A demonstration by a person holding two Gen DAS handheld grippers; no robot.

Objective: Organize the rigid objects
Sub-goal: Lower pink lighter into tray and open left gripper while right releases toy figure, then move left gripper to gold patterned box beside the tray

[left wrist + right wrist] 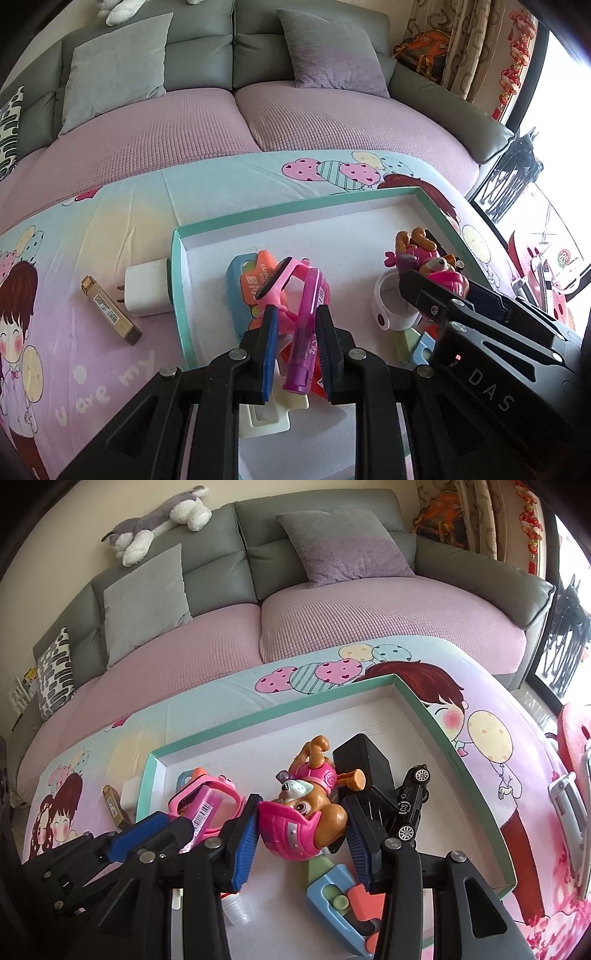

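- Left wrist view: the left gripper (297,334) pinches a translucent purple pen (306,332) between its blue pads, the pen running up toward 12 o'clock over the shallow teal-rimmed tray (295,210).
- Just beyond the pen's tip, at 12 o'clock from the gripper, a pink watch (284,280) lies on a blue and orange package (247,273) inside the tray.
- At 9 o'clock from the tray, outside its wall and touching it, sits a white charger plug (146,291); farther toward 9 o'clock a gold lighter (110,310) lies on the cartoon-print cloth (110,206).
- At 3 o'clock the right gripper (439,288) reaches in, holding a pink toy dog (424,264) above a white ring-shaped object (391,302).
- Right wrist view: the right gripper (301,825) has its fingers spread partway and clamped on the toy dog (306,805), which hangs over the tray's (436,716) floor.
- At 2 o'clock from the dog lie a black box (364,760) and a black toy car (413,797); at 6 o'clock a blue and coral block toy (340,901).
- At 9 o'clock the left gripper (162,830) shows beside the pink watch (207,797).
- Behind everything, at 12 o'clock, a grey sofa (314,509) with a pink cover.
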